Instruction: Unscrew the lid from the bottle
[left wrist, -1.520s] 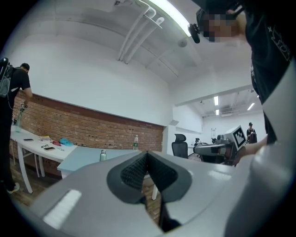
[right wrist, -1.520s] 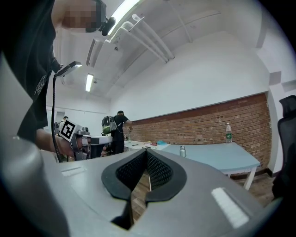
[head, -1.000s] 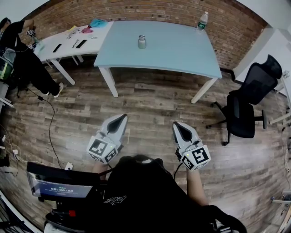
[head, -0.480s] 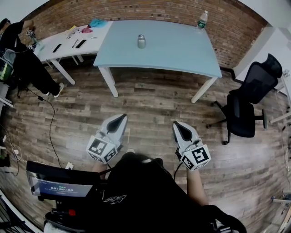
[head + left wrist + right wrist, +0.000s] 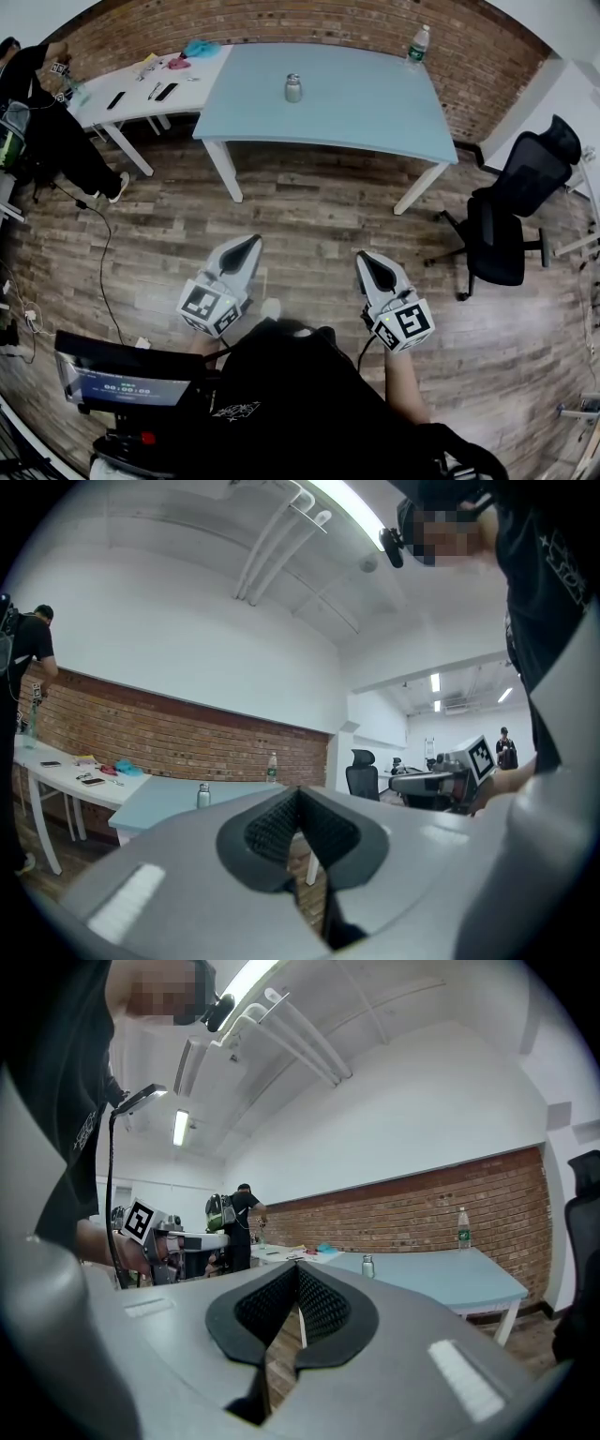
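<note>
The left claw (image 5: 298, 794) is shut, its two ribbed black pads pressed flat together with nothing between them. The right claw (image 5: 298, 1269) is the same: pads together, nothing held. Both are held level over the wooden floor (image 5: 309, 211), side by side and apart from each other, each pointing ahead at the far end of the room.

The small bottle (image 5: 293, 87) is well ahead of both claws, out of reach of either. It stands upright on the pale blue surface (image 5: 375, 108), roughly in line with the gap between the two claws, a little nearer the left claw's line. Its lid (image 5: 293, 77) sits on top. Neither claw touches it.

Further ahead and off to the right claw's side, a clear water bottle (image 5: 418, 42) stands at the back corner of the same surface, near the brick wall (image 5: 309, 21).

To the left of the left claw, a white surface (image 5: 127, 108) adjoins the blue one and carries small scattered items, and a person in dark clothes (image 5: 47, 122) stands by it. To the right of the right claw stands a black office chair (image 5: 511, 216). Behind the left claw, close to the wearer, is a dark screen (image 5: 122, 380).
</note>
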`<state>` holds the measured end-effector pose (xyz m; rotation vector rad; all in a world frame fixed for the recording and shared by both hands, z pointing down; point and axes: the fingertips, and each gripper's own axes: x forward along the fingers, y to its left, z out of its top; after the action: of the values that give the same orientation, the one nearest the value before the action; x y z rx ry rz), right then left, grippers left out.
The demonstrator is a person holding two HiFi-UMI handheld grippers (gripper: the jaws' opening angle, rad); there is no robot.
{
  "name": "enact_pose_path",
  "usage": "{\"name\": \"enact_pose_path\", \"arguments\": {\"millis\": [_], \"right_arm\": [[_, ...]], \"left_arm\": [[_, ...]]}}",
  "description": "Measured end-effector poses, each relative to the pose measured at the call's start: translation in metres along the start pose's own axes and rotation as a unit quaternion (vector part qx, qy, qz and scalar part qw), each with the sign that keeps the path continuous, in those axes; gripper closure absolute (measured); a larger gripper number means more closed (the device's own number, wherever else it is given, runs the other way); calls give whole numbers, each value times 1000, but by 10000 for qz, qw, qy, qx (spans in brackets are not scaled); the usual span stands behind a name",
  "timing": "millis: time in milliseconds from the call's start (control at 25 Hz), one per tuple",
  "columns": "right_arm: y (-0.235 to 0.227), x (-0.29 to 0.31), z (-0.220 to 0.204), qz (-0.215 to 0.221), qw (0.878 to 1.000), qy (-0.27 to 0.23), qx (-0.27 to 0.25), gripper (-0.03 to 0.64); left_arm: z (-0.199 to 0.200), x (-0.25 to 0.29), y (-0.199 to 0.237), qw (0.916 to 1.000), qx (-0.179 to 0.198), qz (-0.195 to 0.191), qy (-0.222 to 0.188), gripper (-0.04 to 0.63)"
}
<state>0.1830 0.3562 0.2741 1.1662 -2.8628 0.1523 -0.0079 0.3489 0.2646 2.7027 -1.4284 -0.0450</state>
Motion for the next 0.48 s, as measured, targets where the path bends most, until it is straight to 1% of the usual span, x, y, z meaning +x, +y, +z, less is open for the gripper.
{"name": "enact_pose_path", "arguments": {"millis": [280, 480], "right_arm": [[1, -1, 2, -29, 9999, -115, 77, 614], [2, -2, 0, -50, 9999, -91, -48, 615]], "left_arm": [[-1, 1, -2, 9999, -43, -99, -51, 595], [-1, 3, -3, 9999, -40, -133, -95, 595]]}}
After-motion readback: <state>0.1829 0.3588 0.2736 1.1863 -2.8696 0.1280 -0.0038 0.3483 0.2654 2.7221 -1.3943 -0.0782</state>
